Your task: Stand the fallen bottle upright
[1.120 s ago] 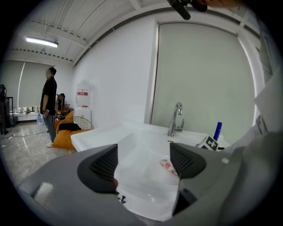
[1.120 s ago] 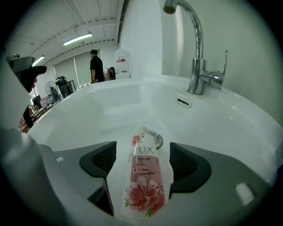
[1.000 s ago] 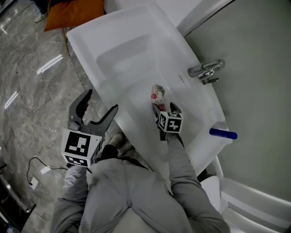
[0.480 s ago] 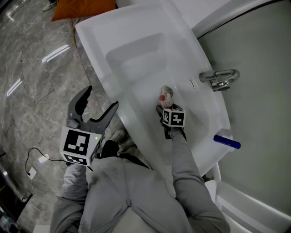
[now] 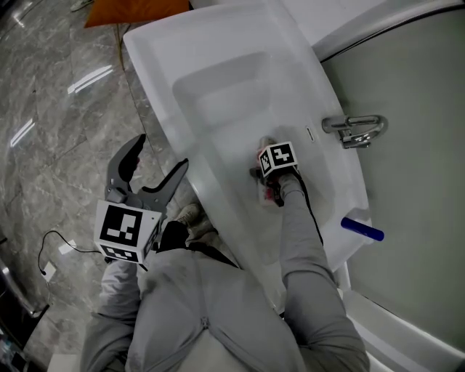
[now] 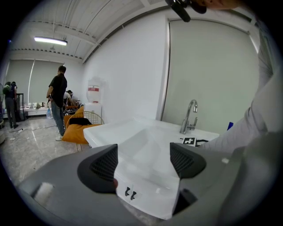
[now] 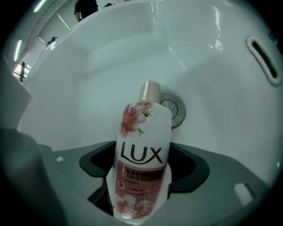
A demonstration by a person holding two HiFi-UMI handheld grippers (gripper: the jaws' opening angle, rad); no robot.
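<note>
A white and pink LUX bottle (image 7: 142, 154) lies tilted in the white sink basin (image 7: 110, 75), its pale cap toward the drain (image 7: 174, 111). My right gripper (image 7: 143, 162) is shut on the bottle's body, a dark pad pressed on each side. From the head view the right gripper (image 5: 272, 178) sits low in the basin with its marker cube on top, and most of the bottle is hidden beneath it. My left gripper (image 5: 160, 156) hangs open outside the sink's front edge, holding nothing; in its own view the left gripper (image 6: 143, 163) frames the sink.
A chrome faucet (image 5: 356, 129) stands on the sink's back rim beside a grey wall. A blue object (image 5: 361, 229) lies on the rim's right corner. An orange cushion (image 5: 134, 9) sits on the marble floor beyond the sink. People (image 6: 56, 101) stand far off.
My right gripper moved deeper into the basin, turned over the bottle and closed on it. The left gripper stayed where it was.
</note>
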